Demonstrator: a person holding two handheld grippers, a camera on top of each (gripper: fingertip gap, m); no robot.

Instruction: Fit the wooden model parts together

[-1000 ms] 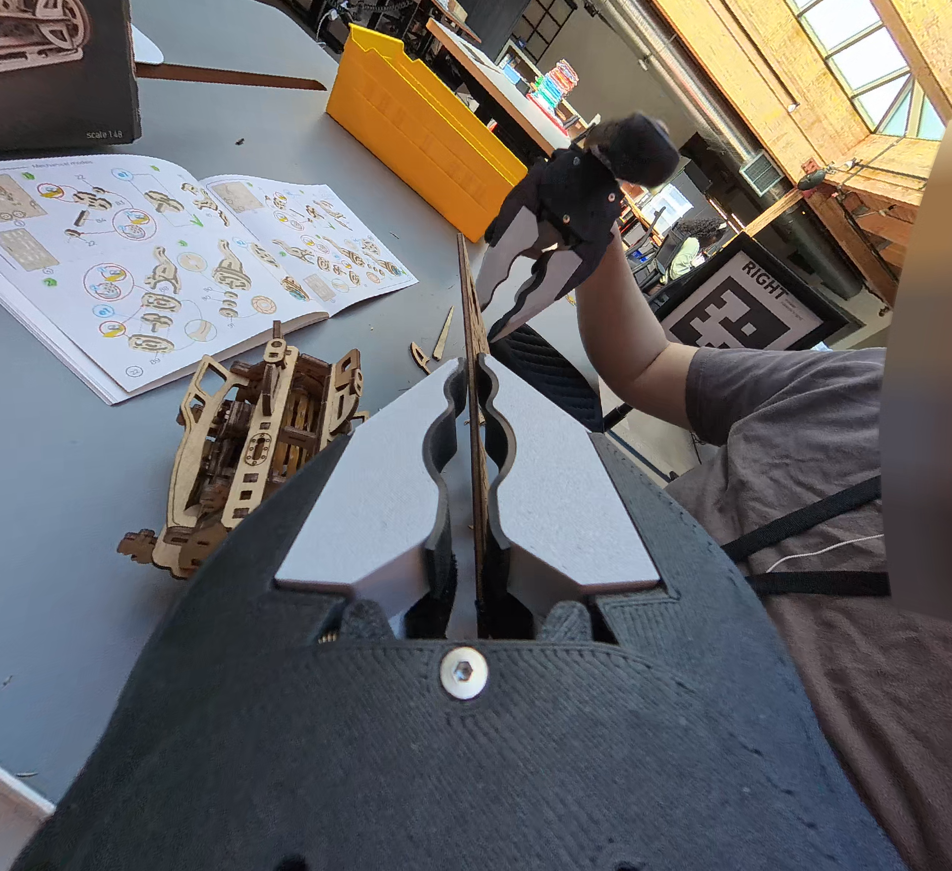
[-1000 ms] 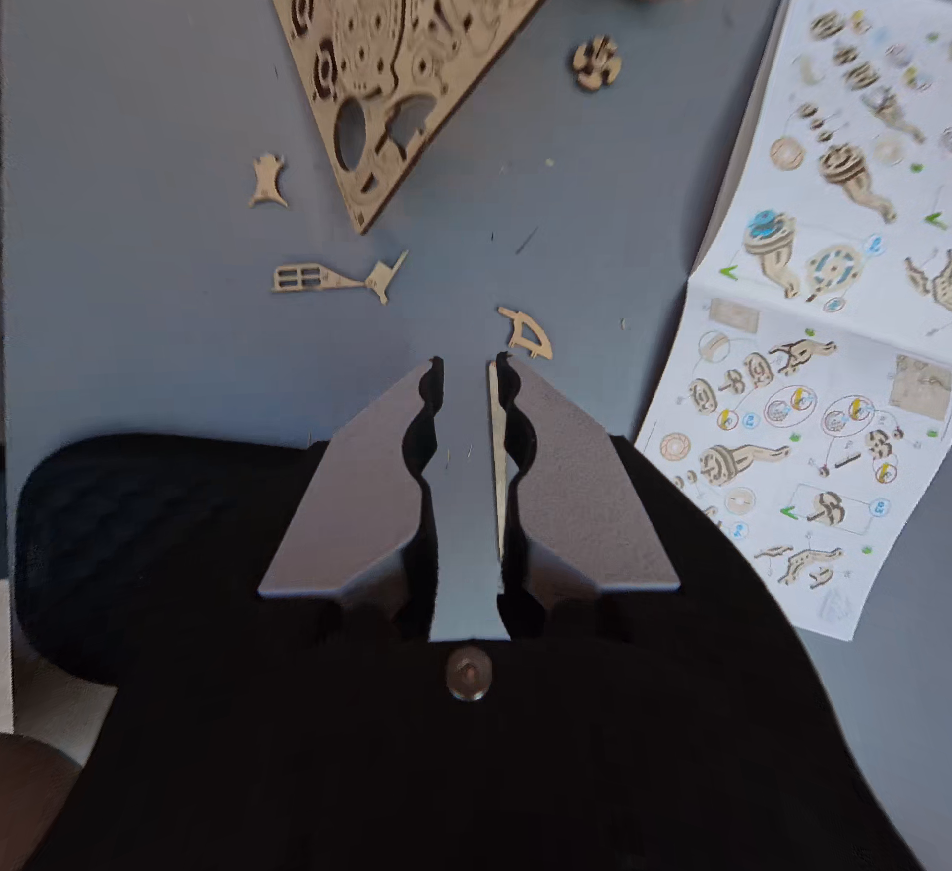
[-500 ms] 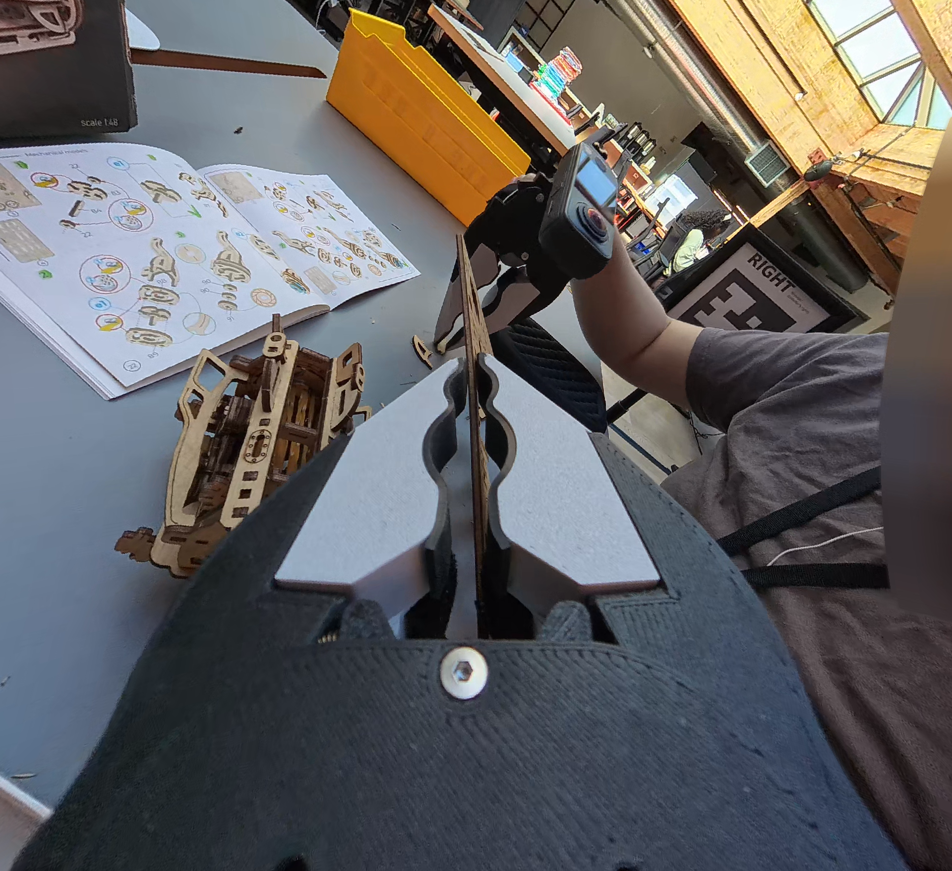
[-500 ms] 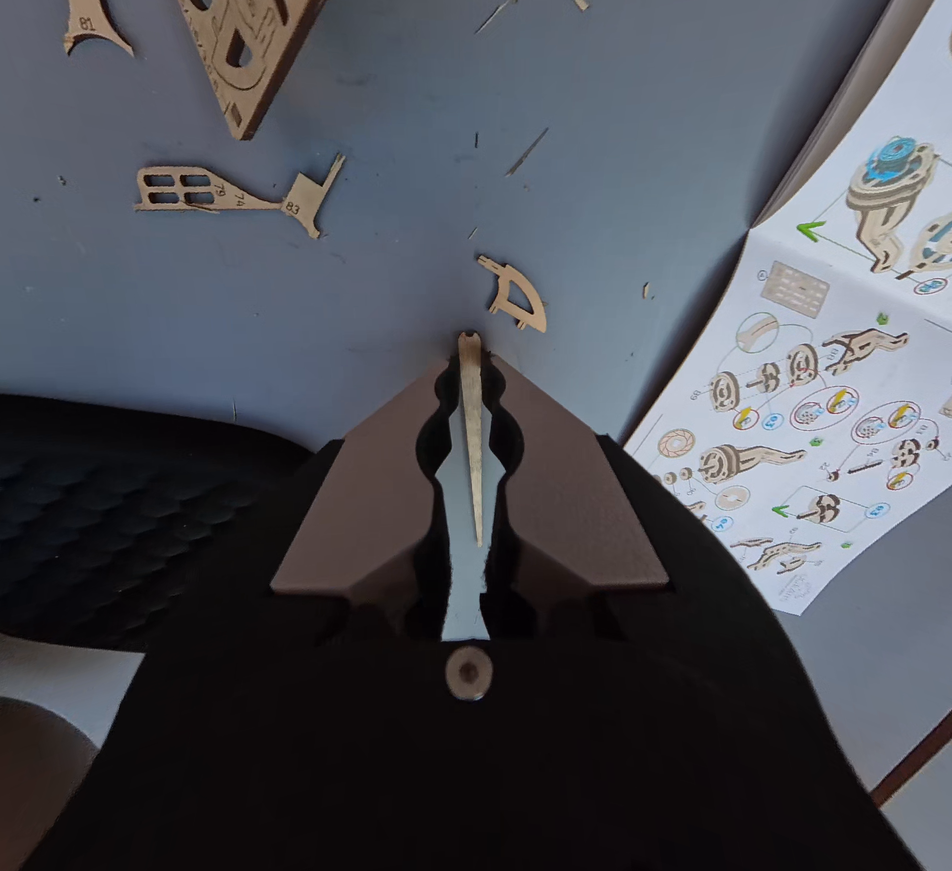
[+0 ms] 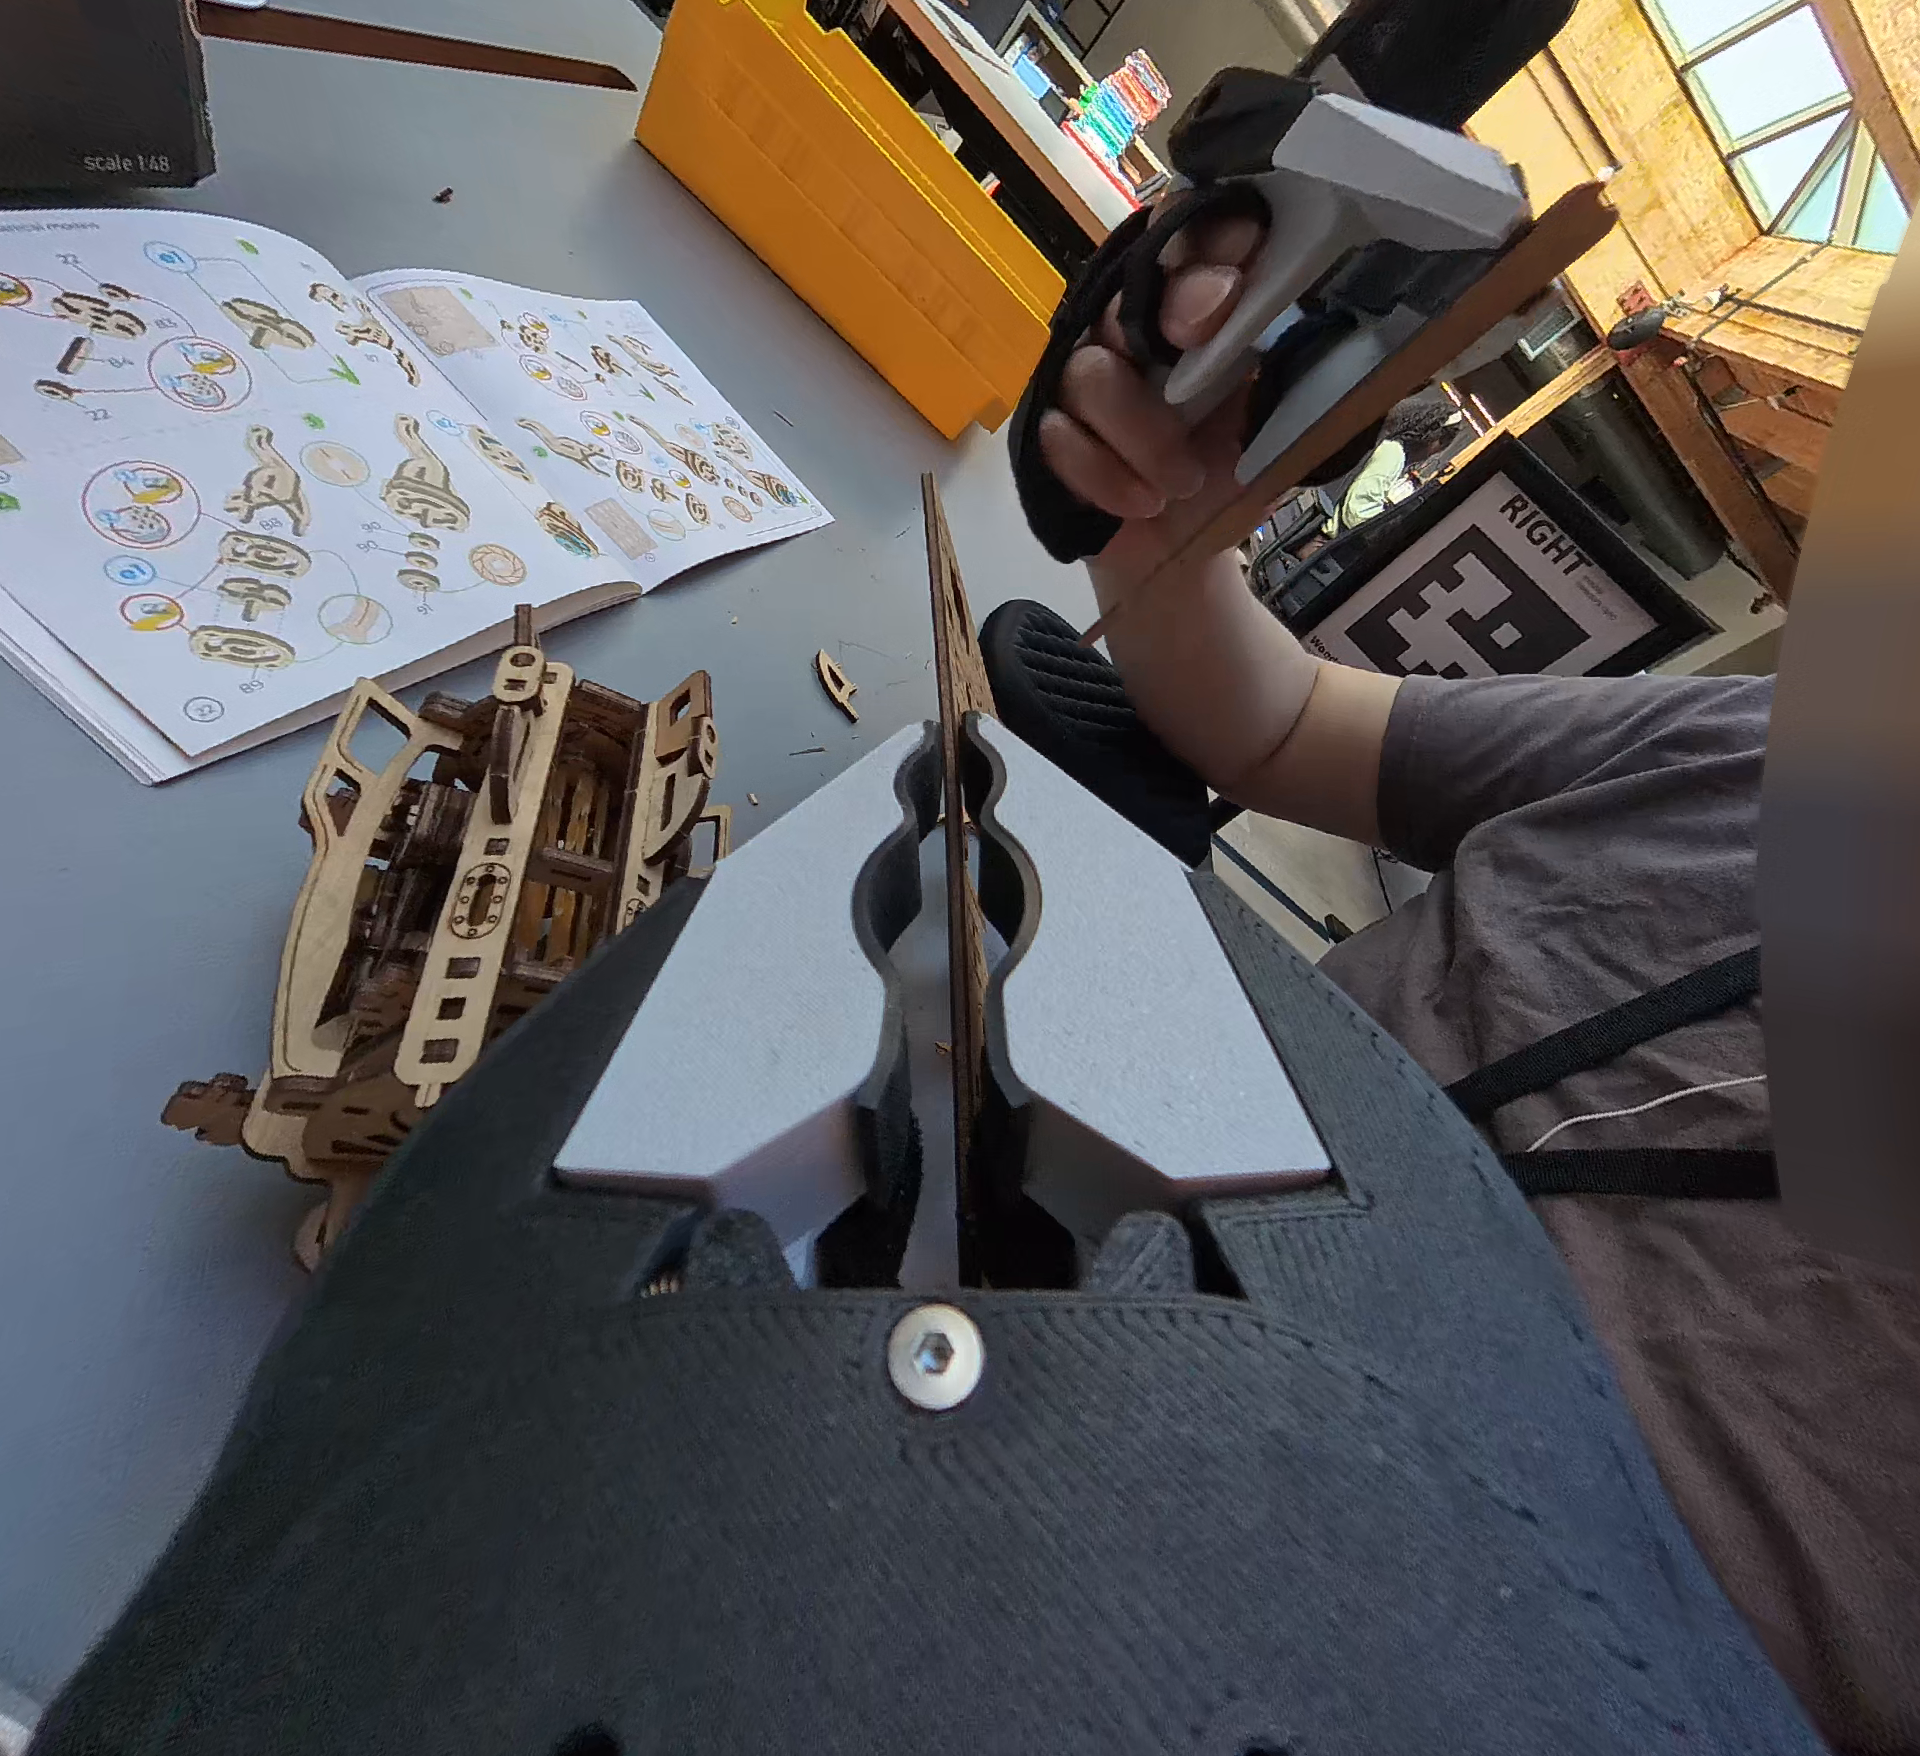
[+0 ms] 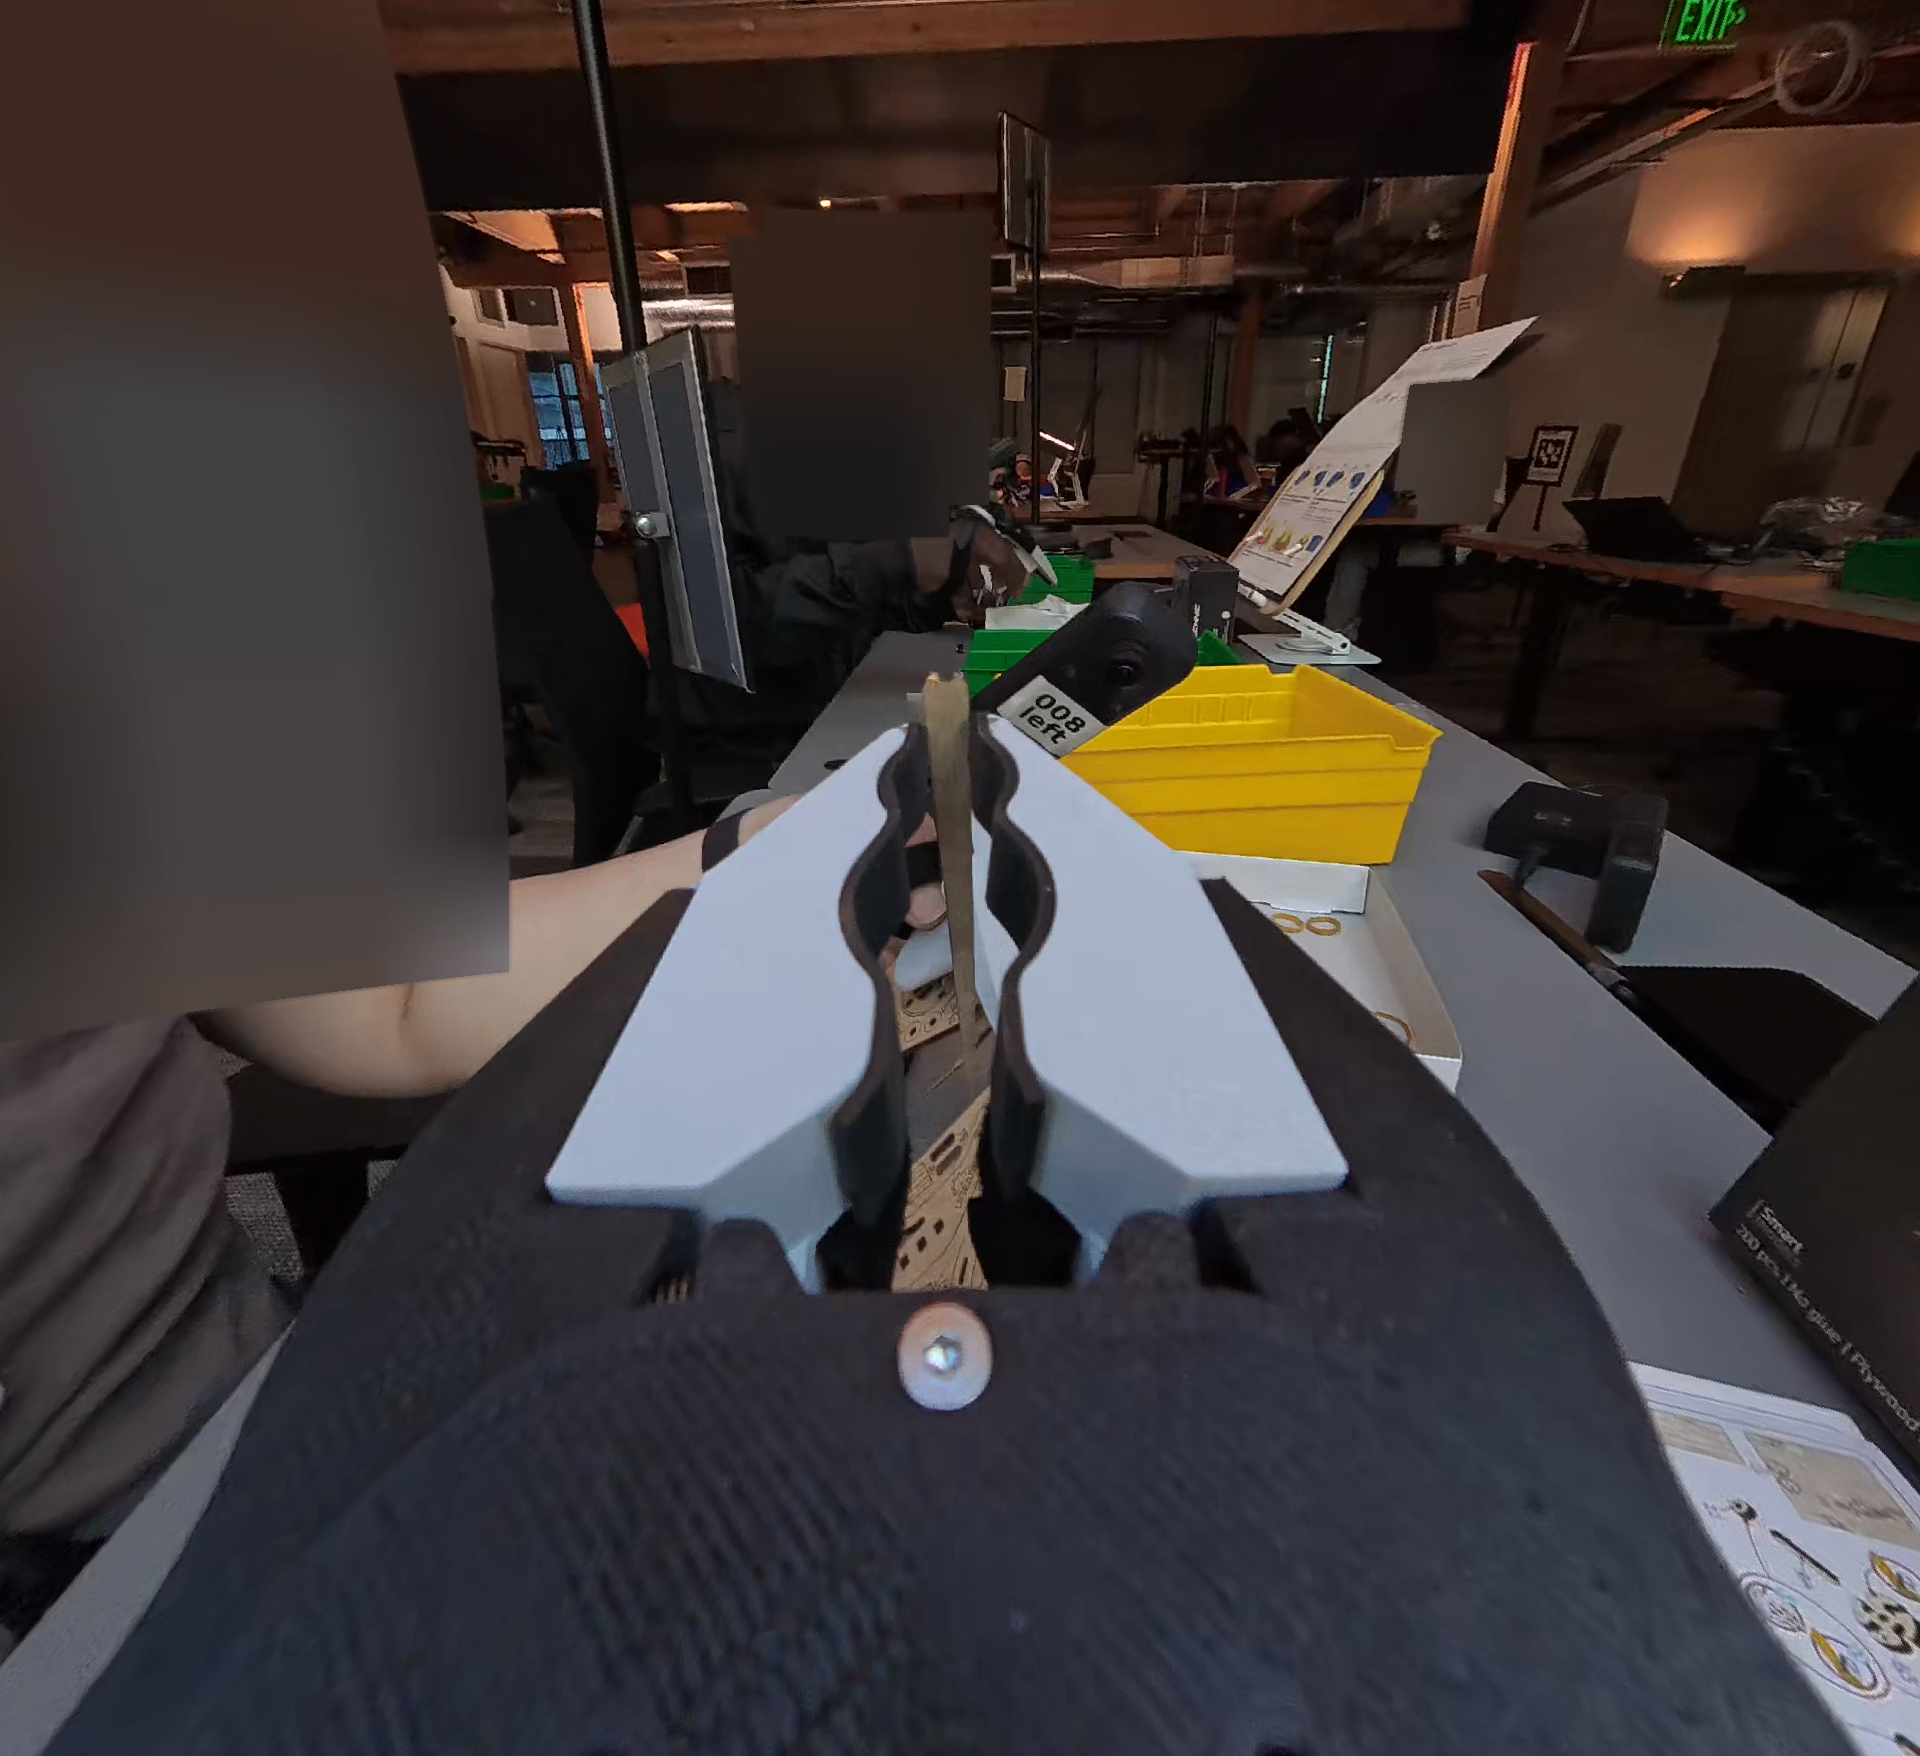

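My left gripper (image 5: 948,732) is shut on a thin laser-cut wooden sheet (image 5: 948,605), held edge-on above the grey table (image 5: 125,927). A partly built wooden model (image 5: 468,896) lies on the table to its left. My right gripper (image 6: 948,742) is shut on a slim pointed wooden stick (image 6: 954,833), raised in the air and facing across the room. In the left wrist view the right gripper (image 5: 1512,236) is up at the right with the stick (image 5: 1434,345) slanting down from it. The sheet (image 6: 940,1187) shows below the right fingers.
An open instruction booklet (image 5: 312,459) lies behind the model, and a small loose wooden part (image 5: 836,683) lies next to the sheet. A yellow bin (image 5: 831,179) stands at the back. A dark box (image 5: 94,2) stands at the far left. A white tray (image 6: 1351,958) sits near the bin. The tips of one gripper are about 11 centimeters away from the tips of the other.
My right gripper shut on the wooden stick at the table, then lifted it and swung up to face across the room. My left gripper kept hold of the sheet and barely moved.
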